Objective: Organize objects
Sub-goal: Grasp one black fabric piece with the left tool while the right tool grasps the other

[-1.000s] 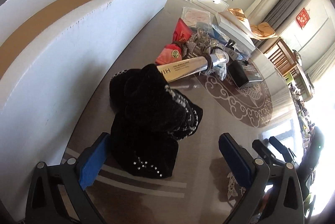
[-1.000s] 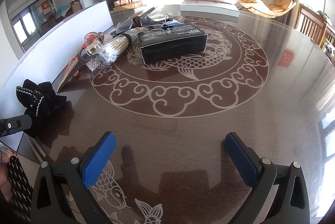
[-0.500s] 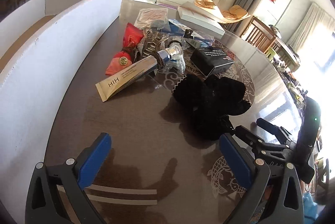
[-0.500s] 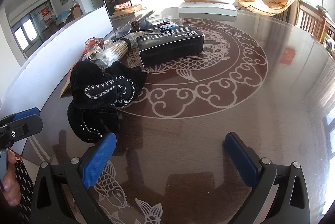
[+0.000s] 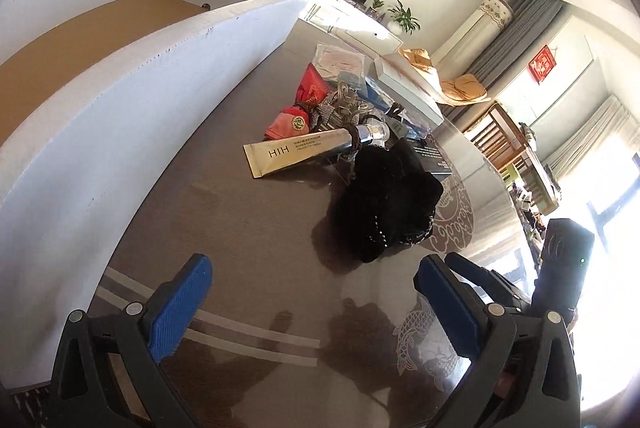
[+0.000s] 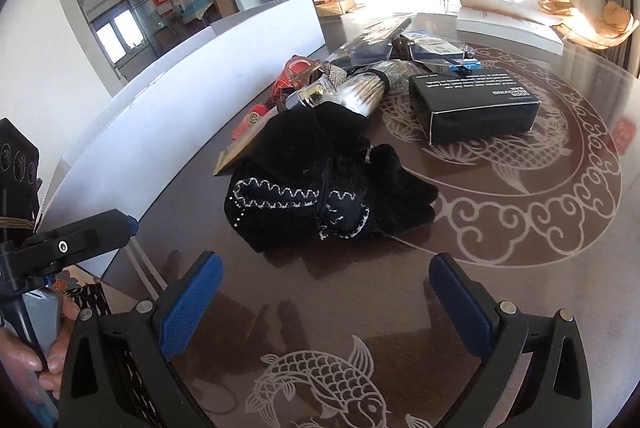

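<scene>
Black gloves point(image 6: 328, 188), soft and fuzzy with white zigzag stitching and small studs, lie in a heap on the glossy brown table point(image 6: 520, 288), now out by the fish-and-cloud medallion rather than against the white box wall point(image 5: 120, 132) at left as a second ago. Nearest, the left gripper point(image 5: 316, 304) and right gripper point(image 6: 328, 296) both gape wide, holding nothing. Just beyond lie a gold tube point(image 5: 304, 150) and a black rectangular carton point(image 6: 480, 106).

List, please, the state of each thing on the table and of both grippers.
left gripper: open, empty
right gripper: open, empty
black gloves: heaped on the table, not held
gold tube: lying flat, capped
black box: closed, lying flat
white carton: open on top
</scene>
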